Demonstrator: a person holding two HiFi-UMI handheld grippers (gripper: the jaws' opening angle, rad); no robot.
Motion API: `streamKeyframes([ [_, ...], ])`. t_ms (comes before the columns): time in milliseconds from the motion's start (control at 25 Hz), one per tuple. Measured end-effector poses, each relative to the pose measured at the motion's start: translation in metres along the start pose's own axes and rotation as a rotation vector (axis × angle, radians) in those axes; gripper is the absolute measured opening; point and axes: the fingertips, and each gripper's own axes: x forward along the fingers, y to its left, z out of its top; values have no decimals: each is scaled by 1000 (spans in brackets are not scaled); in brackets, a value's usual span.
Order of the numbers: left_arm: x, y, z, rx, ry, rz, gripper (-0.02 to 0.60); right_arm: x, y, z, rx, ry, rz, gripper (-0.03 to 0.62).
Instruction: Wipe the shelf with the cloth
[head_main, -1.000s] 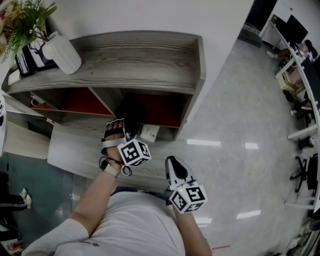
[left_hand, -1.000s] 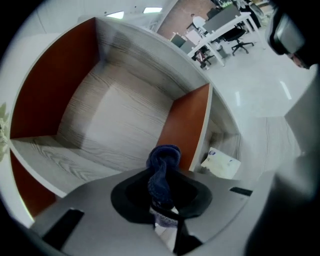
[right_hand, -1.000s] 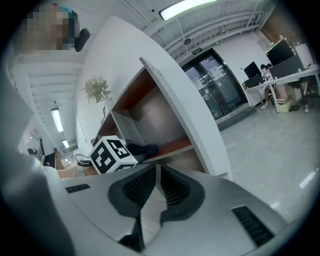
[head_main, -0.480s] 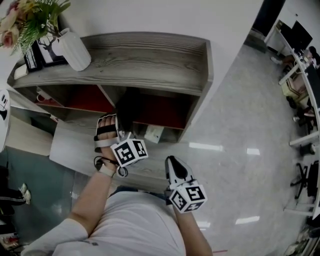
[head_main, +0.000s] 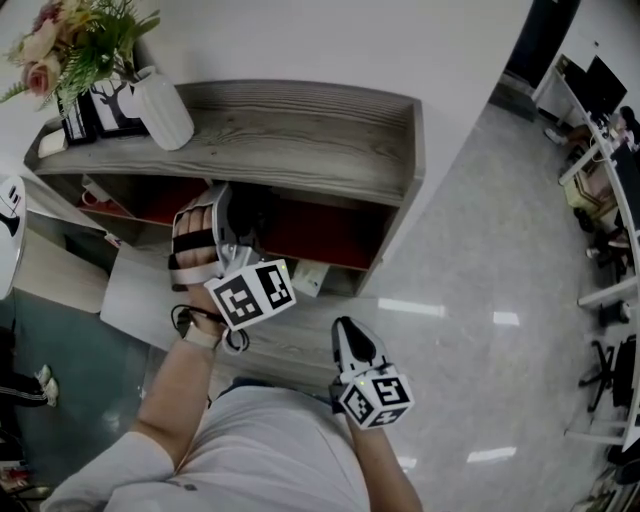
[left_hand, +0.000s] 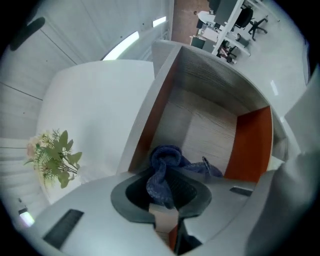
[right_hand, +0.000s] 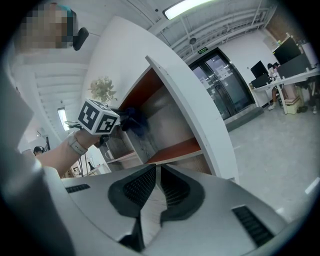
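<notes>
I judge this is the approach step: the cloth is going to the long grey wood-grain shelf (head_main: 300, 140) and no wiping has begun. The shelf's top plank is broad and flat with a raised lip at its right end, over red-lined compartments. A white ribbed vase (head_main: 165, 110) stands on the shelf's left end.

My left gripper (left_hand: 167, 192) sits before the shelf's open compartment. Its fingers are narrow, pinching the dark blue terry cloth (left_hand: 165, 170), which bunches in soft, limp folds toward the shelf. My right gripper (right_hand: 156, 187) waits low in front of the shelf, its fingers closed on nothing.

Next, I think, the cloth must press flat and sweep along the grain.
</notes>
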Motion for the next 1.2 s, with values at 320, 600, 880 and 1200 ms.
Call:
streamKeyframes([
  [320, 6, -2, 2, 31, 0, 82, 67, -1, -8, 1, 11, 7, -13, 40],
  [600, 11, -10, 3, 43, 4, 67, 67, 0, -13, 0, 16, 14, -20, 40],
  [880, 21, -21, 0, 115, 48, 47, 67, 1, -17, 0, 21, 15, -21, 40],
  [1200, 23, -43, -3, 177, 67, 22, 67, 2, -16, -4, 31, 19, -15, 40],
])
